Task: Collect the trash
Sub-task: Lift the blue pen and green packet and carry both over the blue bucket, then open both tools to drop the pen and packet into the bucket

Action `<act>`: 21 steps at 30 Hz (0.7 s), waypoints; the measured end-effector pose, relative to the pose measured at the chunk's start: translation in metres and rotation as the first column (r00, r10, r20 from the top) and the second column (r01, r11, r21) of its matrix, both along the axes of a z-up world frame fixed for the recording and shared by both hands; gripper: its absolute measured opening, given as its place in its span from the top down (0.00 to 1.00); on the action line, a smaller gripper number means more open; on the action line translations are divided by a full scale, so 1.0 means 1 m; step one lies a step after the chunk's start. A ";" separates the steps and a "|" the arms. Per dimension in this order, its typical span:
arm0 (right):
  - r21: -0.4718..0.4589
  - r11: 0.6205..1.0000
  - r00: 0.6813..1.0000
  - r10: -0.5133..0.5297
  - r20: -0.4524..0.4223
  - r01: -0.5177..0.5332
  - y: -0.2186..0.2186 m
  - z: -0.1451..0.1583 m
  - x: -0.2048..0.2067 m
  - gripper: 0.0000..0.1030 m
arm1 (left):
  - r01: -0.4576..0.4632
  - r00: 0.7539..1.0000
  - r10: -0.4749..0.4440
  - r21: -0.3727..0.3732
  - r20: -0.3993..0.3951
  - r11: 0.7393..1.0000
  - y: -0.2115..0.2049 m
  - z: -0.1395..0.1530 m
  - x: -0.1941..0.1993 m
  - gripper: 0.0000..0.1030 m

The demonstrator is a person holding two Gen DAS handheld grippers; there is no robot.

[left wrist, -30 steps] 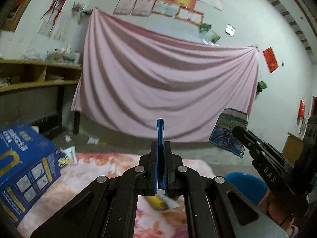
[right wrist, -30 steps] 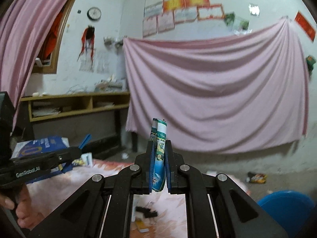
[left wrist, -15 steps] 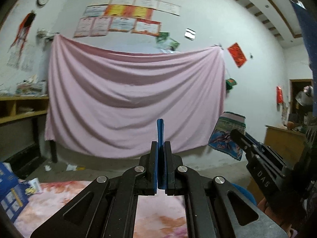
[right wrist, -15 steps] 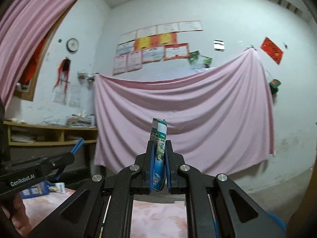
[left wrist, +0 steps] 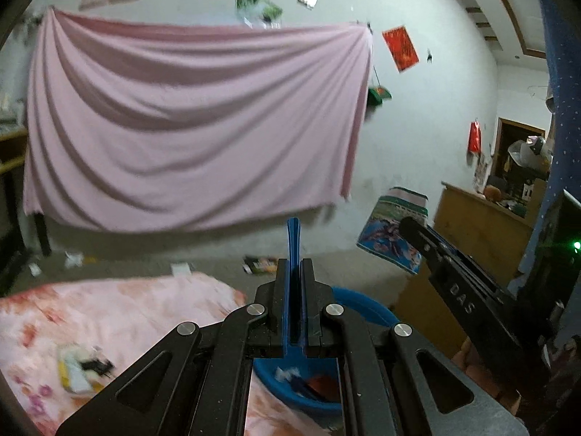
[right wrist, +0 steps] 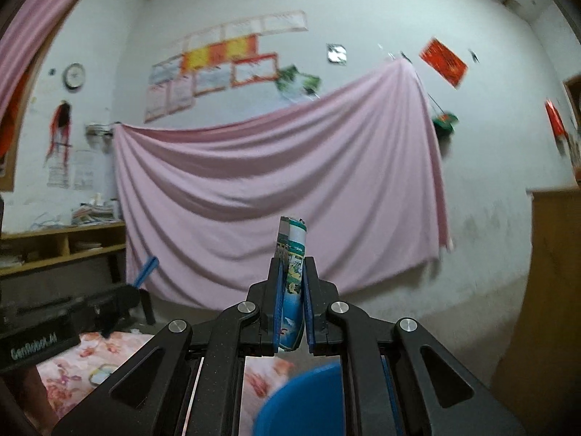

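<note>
You are mid-haul, with both hands loaded and the drop not yet made. Your left gripper (left wrist: 295,283) has its fingers pinched tight on a thin blue plastic strip (left wrist: 292,239) that stands up flat and stiff between the pads. Your right gripper (right wrist: 290,290) has its fingers closed on a printed wrapper (right wrist: 292,254), folded or rolled into a narrow glossy packet with green and blue artwork; from the left wrist view the same wrapper (left wrist: 392,232) shows as a creased, shiny sheet held out ahead of that hand.

The blue basin (left wrist: 366,309) sits low just below and ahead of both hands, a smooth round plastic tub whose rim curves under the left fingers. Some trash already lies inside it: red and white scraps, blurred, so their kind is not clear. I judge that both held pieces go in there next.

More is left after that. On the floral pink blanket (left wrist: 127,312), soft and rumpled, lies a yellow and white packet (left wrist: 78,367), too blurred to name. Farther off on the bare concrete floor (left wrist: 163,258) there is a dark flat wrapper (left wrist: 259,266) and a few white paper scraps (left wrist: 74,259) near the hanging pink sheet (left wrist: 196,123)
</note>
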State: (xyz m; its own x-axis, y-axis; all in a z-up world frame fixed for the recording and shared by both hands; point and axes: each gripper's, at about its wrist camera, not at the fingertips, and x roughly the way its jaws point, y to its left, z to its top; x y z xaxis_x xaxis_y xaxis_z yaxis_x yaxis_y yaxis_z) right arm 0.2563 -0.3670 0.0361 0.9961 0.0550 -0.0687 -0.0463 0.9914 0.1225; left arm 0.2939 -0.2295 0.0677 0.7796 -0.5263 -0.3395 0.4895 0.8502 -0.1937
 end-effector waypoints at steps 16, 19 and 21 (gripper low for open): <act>0.182 0.980 0.969 -0.034 -0.245 0.080 -0.059 -0.026 0.032 0.88 | 0.059 0.977 -0.050 0.037 -0.205 0.998 -0.042 -0.010 0.026 0.97; 0.200 0.976 0.958 -0.025 -0.287 0.085 -0.064 -0.031 0.038 0.87 | 0.053 0.974 -0.041 0.045 -0.222 0.998 -0.041 -0.016 0.027 0.92; 0.218 0.972 0.951 -0.014 -0.309 0.085 -0.068 -0.035 0.041 0.87 | 0.045 0.973 -0.034 0.044 -0.227 0.998 -0.037 -0.019 0.024 0.87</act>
State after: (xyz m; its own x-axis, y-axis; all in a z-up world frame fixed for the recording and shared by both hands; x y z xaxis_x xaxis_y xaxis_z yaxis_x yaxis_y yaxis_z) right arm 0.2977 -0.4353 0.0013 0.9314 0.0559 -0.3597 0.0768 0.9358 0.3441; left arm 0.3183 -0.2665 0.0488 0.6588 -0.5338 -0.5302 0.4712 0.8421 -0.2623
